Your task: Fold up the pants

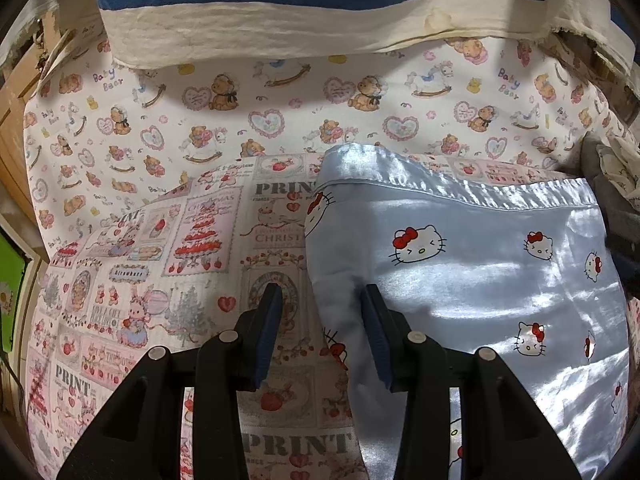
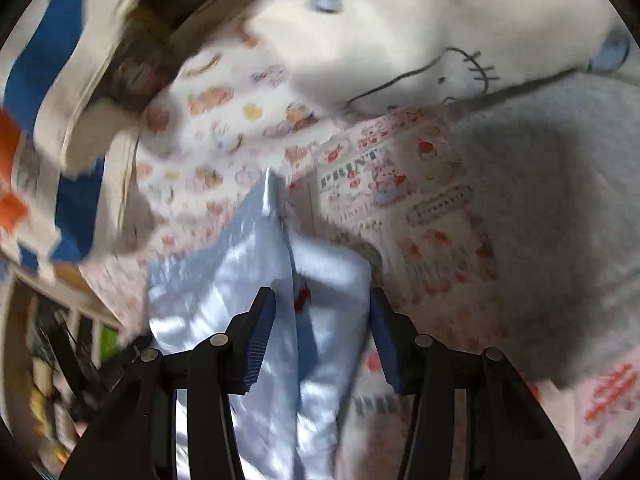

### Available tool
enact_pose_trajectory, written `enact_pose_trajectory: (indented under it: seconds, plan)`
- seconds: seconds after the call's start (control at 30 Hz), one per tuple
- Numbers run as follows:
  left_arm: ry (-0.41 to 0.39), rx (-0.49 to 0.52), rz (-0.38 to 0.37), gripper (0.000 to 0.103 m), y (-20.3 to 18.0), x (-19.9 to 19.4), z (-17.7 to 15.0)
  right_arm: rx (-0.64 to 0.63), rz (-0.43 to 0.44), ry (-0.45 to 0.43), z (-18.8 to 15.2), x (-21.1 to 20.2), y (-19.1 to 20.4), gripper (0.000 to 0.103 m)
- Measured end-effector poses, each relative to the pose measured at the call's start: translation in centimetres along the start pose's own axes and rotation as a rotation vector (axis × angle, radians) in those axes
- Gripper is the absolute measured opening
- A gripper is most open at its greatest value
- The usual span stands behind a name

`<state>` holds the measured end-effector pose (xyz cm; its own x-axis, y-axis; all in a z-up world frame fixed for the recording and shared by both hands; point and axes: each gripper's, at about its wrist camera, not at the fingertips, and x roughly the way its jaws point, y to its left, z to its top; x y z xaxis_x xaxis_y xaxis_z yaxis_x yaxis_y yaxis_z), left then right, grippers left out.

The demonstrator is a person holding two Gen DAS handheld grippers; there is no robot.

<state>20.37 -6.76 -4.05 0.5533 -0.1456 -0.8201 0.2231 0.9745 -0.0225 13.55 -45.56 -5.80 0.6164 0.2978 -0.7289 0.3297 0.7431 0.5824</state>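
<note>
1. Two grippers hang over one pair of pale blue satin pants (image 1: 480,272), and neither has the cloth pinched: the left gripper (image 1: 322,300) stands with its jaws apart, its right finger (image 1: 376,332) resting on or just above the pants' edge and its left finger (image 1: 268,328) over the printed bedcover (image 1: 160,280).
2. In the right wrist view the right gripper (image 2: 322,304) is also spread, with a raised fold of the pants (image 2: 280,280) between the pads but not visibly squeezed; blur makes contact hard to judge.
3. From the left fingers, the pants spread toward 3 o'clock, with the stitched hem or waistband running across at 1 o'clock. They look already doubled into a flat panel dotted with cartoon cat faces.
4. Beyond them, at 12 o'clock, a teddy-bear sheet (image 1: 280,120) and a cream-and-blue blanket (image 1: 280,32) fill the far edge.
5. By my reading, the step in hand is reaching for grasp points ahead of the next fold.
6. Next, each gripper should sink onto the edge and close through every layer. Satin is slippery, so a shallow bite risks catching only the top layer.
</note>
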Motion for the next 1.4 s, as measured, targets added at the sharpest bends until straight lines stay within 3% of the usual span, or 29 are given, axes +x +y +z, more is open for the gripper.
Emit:
enact_pose_trajectory:
  seconds: [0.13,0.2,0.33,0.43,0.47,0.53,0.63,0.77,1.0,1.1,1.23,1.3,1.4]
  plan:
    - [0.002,-0.005,-0.014,0.041,0.2,0.1,0.2,0.123,0.033,-0.047,0.7,0.4,-1.5,0.033]
    - [0.002,-0.008,-0.017,0.041,0.2,0.1,0.2,0.13,0.051,-0.052,0.9,0.8,-1.8,0.001]
    - [0.004,-0.008,-0.017,0.041,0.2,0.1,0.1,0.042,0.092,-0.132,0.5,-0.5,-0.8,0.001]
    - [0.005,-0.011,-0.02,0.041,0.1,0.0,0.1,-0.261,0.08,-0.208,-0.3,-3.1,3.6,0.001]
    - [0.005,-0.012,-0.021,0.041,0.1,0.0,0.1,-0.368,0.112,-0.219,-0.9,-4.1,5.1,0.001]
    - [0.008,-0.017,-0.025,0.041,0.1,-0.1,0.1,-0.444,0.148,-0.226,-1.9,-5.3,6.3,0.001]
    - [0.008,-0.019,-0.028,0.04,0.1,-0.1,0.1,-0.462,0.115,-0.146,-2.7,-4.8,6.0,0.001]
    - [0.007,-0.014,-0.022,0.04,-0.1,-0.1,0.1,-0.522,-0.018,-0.045,-4.4,-2.9,5.3,0.001]
    - [0.008,-0.013,-0.024,0.041,-0.1,-0.1,0.0,-0.604,0.01,0.137,-7.8,-0.7,5.8,0.001]
    - [0.008,-0.012,-0.023,0.041,-0.1,-0.1,0.0,-0.676,-0.052,0.094,-8.7,-1.1,6.5,0.001]
    - [0.008,-0.01,-0.023,0.041,-0.1,-0.1,0.0,-0.599,-0.06,-0.003,-7.6,-2.4,5.9,0.007]
    - [0.008,-0.011,-0.023,0.041,0.0,-0.1,0.0,-0.564,-0.079,-0.005,-6.7,-2.1,5.5,0.013]
    - [0.008,-0.01,-0.023,0.041,0.0,-0.1,0.0,-0.477,-0.083,0.033,-5.3,-0.9,4.6,0.014]
